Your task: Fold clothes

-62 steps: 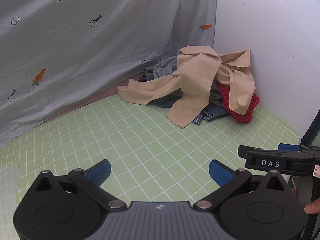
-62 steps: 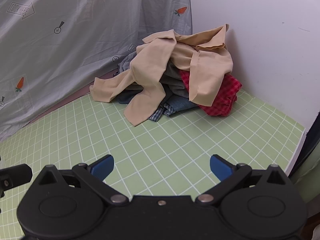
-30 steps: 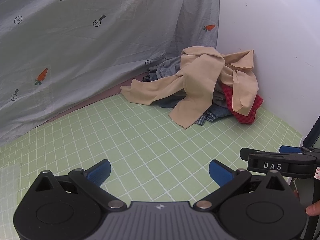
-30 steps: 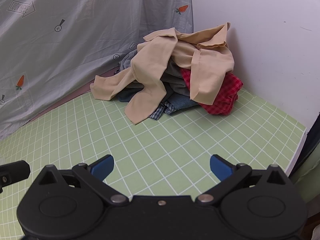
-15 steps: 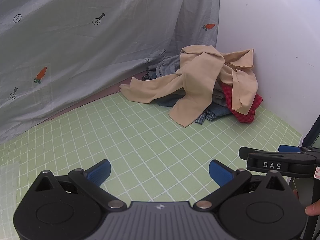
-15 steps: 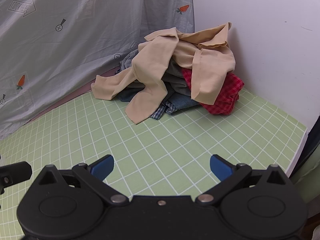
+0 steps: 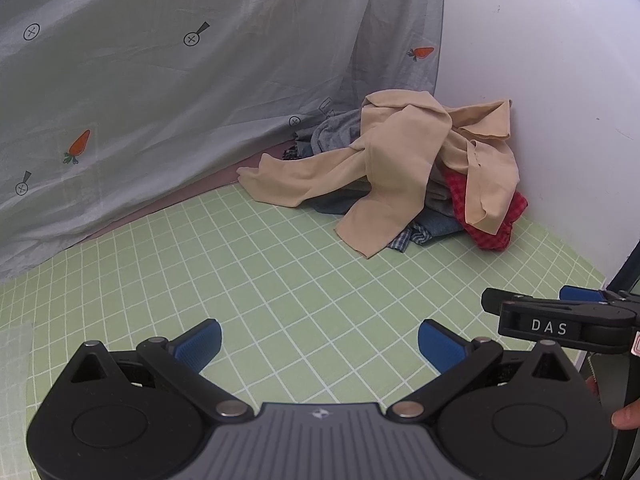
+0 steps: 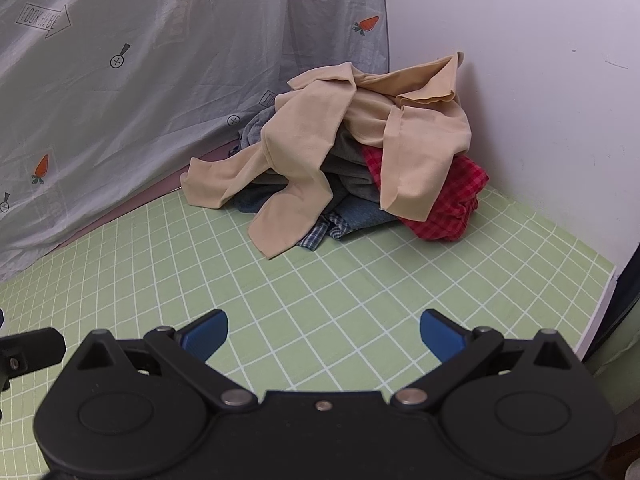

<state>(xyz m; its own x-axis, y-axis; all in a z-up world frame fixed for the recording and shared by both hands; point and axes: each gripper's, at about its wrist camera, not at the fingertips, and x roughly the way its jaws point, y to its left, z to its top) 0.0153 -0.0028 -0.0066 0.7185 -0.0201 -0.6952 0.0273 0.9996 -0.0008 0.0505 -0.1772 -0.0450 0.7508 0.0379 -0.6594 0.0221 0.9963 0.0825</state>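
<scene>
Barely any change since earlier frames: both views nudged slightly nearer the clothes pile (image 7: 420,176), pile itself unmoved. Left gripper (image 7: 320,344) jaws spread wide, holding nothing. Right gripper (image 8: 324,336) jaws spread wide too, empty. Pile sits upper right of centre in both views, on the green grid mat (image 7: 280,272) against the white wall (image 7: 540,80): beige garment (image 8: 304,152) on top, red checked piece (image 8: 452,204) lower right, grey and blue pieces underneath. Grey carrot-print sheet (image 7: 160,80) fills upper left. Right gripper also shows at the left view's right edge.
</scene>
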